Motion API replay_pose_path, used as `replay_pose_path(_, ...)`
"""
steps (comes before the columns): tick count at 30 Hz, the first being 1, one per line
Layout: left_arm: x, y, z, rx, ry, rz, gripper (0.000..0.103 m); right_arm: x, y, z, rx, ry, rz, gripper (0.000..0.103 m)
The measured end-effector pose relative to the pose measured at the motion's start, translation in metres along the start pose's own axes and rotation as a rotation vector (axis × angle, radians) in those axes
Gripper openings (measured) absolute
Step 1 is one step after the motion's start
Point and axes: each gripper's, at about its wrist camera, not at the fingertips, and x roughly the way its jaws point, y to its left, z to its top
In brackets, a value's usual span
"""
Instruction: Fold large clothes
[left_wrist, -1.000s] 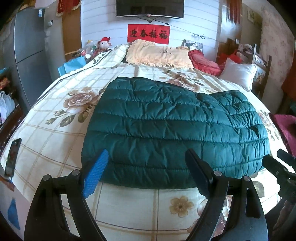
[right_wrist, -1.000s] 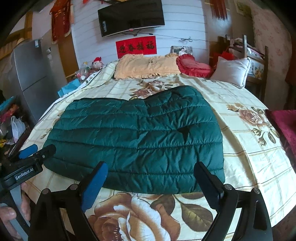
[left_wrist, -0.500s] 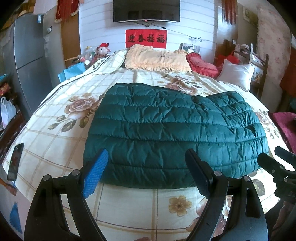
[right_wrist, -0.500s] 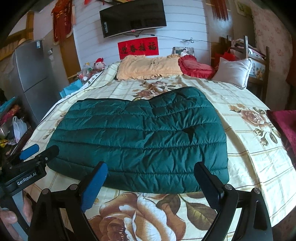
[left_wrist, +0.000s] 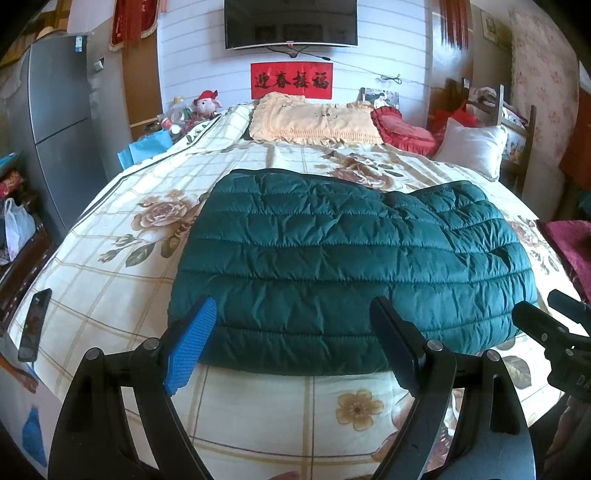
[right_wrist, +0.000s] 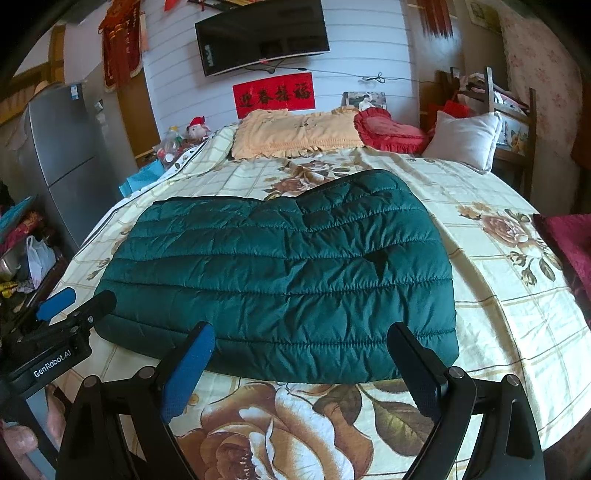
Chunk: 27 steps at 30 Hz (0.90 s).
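Lying crosswise on bed (left_wrist: 110, 295): folded green jacket (left_wrist: 343, 266), flat.

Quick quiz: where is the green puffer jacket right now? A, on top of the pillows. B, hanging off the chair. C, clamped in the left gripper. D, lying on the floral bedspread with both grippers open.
D: the green puffer jacket lies on the floral bedspread, with the left gripper and right gripper open and empty.

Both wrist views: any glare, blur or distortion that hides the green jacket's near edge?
Left wrist view: sharp, even daylight, fisheye bows the bed; the jacket hem shows between the open left gripper fingers. Right wrist view: also sharp, slight sheen on the jacket, dark corners; hem clear ahead of the open right gripper.
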Motion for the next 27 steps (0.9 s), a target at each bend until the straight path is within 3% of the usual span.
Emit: replay_pose_path(27, 0.0014, -0.0044, -0.0030, -0.001, 0.013, -0.018, 0.085, 0.0066, 0.0049, -0.0068, 0.014, 0.027, 0.014, 0.093)
